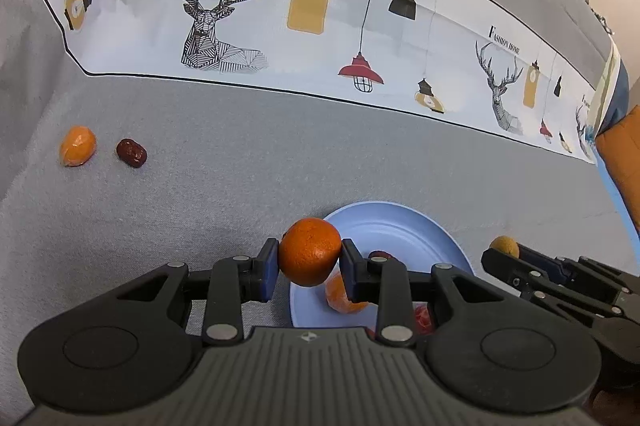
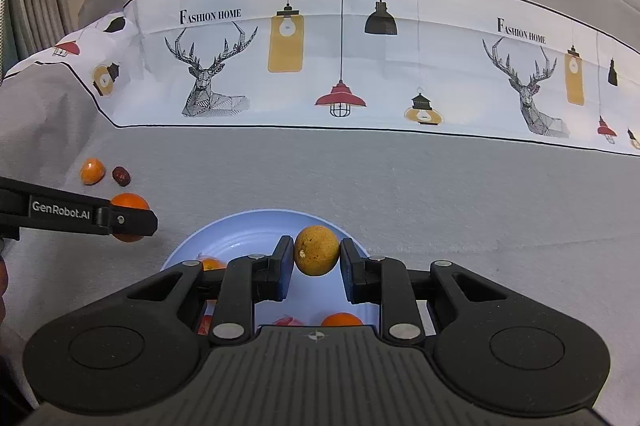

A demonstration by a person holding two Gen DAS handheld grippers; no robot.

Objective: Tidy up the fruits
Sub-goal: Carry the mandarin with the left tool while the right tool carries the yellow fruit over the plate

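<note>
Grippers both loaded: left gripper clamps mandarin at blue plate left rim; right gripper pinches brown longan directly over plate, nearer drop.

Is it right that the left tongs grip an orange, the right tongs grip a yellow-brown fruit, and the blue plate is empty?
Not quite: the blue plate is not empty; the right wrist view shows several fruits in it. The left tongs do grip the orange, and the right tongs the yellow-brown fruit.
</note>
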